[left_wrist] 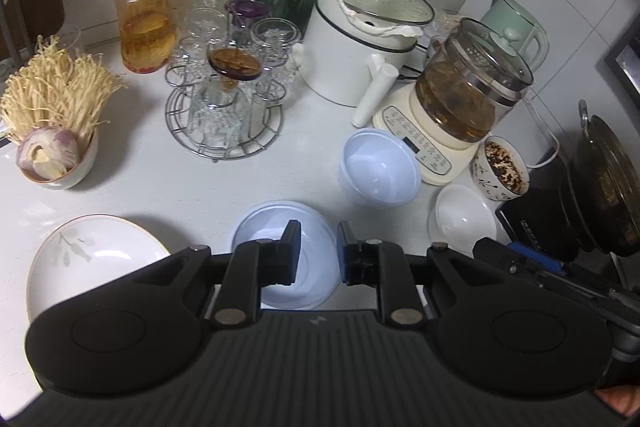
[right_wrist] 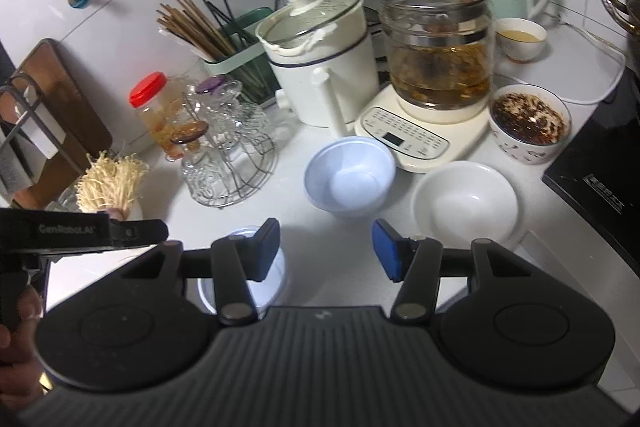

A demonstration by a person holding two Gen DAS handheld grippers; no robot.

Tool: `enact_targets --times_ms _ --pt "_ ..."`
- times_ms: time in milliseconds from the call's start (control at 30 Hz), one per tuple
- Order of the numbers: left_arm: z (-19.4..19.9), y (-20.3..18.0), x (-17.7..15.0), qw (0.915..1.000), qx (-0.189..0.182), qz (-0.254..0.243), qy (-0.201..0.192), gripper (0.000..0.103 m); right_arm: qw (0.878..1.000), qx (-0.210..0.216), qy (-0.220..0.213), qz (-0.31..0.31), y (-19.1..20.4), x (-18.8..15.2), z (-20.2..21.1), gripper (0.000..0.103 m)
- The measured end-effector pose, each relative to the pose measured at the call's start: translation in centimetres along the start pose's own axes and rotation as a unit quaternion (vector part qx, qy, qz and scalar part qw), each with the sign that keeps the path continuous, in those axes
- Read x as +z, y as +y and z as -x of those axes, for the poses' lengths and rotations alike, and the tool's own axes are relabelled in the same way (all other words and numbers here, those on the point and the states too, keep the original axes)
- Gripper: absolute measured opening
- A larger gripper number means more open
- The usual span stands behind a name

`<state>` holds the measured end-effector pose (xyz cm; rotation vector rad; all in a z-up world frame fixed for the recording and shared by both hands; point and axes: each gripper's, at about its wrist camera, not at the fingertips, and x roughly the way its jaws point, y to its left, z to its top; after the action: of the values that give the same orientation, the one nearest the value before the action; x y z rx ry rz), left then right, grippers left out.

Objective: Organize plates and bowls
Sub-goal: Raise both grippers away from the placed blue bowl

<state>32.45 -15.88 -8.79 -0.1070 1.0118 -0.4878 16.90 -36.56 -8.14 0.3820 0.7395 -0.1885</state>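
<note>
Left hand-held gripper (left_wrist: 318, 253) narrowly parted, empty, above pale-blue plate (left_wrist: 312, 291); right hand-held gripper (right_wrist: 326, 249) spread, empty.

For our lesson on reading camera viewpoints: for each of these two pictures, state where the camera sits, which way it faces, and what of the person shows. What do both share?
Left wrist: on the left gripper, angled down at the pale blue plate beneath its narrow-set fingers; the right gripper's fingertip shows at right.
Right wrist: on the right gripper, facing the counter, jaws apart and empty; a hand holding the left gripper shows at left.
Shared: blue bowl, white bowl, glass kettle.
</note>
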Motion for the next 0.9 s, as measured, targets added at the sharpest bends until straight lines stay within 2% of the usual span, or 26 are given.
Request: enact_targets --times_ms 367,900 --pt "0.0 0.9 0.6 0.9991 -0.031 -0.029 0.008 0.022 0.998 -0.04 -0.006 -0.042 0.9 -0.9 0.6 0.055" --pt "-1.8 4.5 0.7 0.9962 -0.07 -0.032 0.041 0.022 0.992 -0.095 0.009 -0.081 3.3 -2.2 0.0 0.055"
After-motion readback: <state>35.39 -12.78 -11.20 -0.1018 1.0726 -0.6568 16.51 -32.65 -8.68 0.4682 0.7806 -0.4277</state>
